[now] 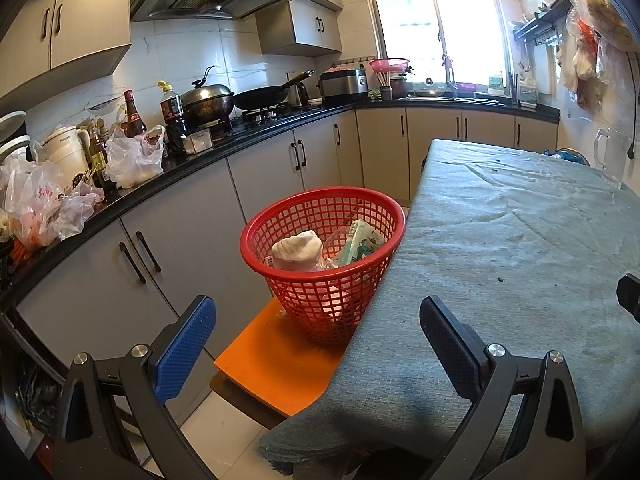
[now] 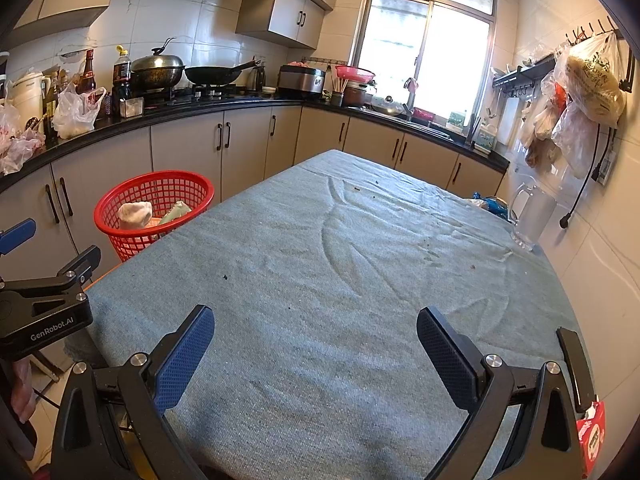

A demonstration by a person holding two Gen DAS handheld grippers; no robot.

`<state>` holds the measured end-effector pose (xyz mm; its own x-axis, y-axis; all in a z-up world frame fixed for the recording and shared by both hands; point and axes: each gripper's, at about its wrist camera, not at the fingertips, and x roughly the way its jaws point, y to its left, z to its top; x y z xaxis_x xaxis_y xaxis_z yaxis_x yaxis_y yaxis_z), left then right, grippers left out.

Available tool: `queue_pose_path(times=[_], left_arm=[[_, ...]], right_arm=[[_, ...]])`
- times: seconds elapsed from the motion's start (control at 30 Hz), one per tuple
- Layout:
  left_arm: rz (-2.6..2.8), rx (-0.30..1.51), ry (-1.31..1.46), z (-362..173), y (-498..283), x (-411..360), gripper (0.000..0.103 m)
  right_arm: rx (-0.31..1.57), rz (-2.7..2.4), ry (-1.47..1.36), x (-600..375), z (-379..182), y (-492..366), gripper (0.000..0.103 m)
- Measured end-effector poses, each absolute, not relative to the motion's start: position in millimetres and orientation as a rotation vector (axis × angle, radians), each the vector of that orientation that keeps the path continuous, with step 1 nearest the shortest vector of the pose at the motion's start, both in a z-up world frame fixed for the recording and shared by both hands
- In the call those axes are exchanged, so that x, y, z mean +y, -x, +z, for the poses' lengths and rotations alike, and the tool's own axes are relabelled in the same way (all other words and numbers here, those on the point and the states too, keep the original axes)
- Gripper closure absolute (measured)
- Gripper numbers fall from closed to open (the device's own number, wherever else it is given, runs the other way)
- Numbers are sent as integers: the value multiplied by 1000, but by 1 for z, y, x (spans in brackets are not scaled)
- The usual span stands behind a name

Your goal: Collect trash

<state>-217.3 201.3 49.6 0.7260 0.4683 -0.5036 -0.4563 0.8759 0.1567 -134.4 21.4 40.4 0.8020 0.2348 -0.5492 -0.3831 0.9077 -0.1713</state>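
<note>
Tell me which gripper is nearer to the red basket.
Left. The left gripper hovers open just in front of the red basket on its orange stool. The right gripper is open over the table cloth, with the basket farther off to its left.

"GenRobot.AI" is printed in pale letters on the black body of the left gripper (image 2: 18,236), as seen at the left edge of the right wrist view. A short grey brand word is carried by the white kettle (image 1: 66,148) on the counter, but it is too small to be made out with certainty. White print is borne by a red packet (image 2: 591,438) at the lower right edge; it cannot be read.
</note>
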Motion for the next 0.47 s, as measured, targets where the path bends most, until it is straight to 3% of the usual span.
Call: queue_pose_path(times=[0.3, 0.47], left_arm=[[448, 576, -57, 52, 197, 177, 2], [241, 696, -43, 48, 149, 136, 2]], right_arm=[[580, 319, 226, -2, 37, 127, 0], [653, 188, 119, -63, 31, 90, 0]])
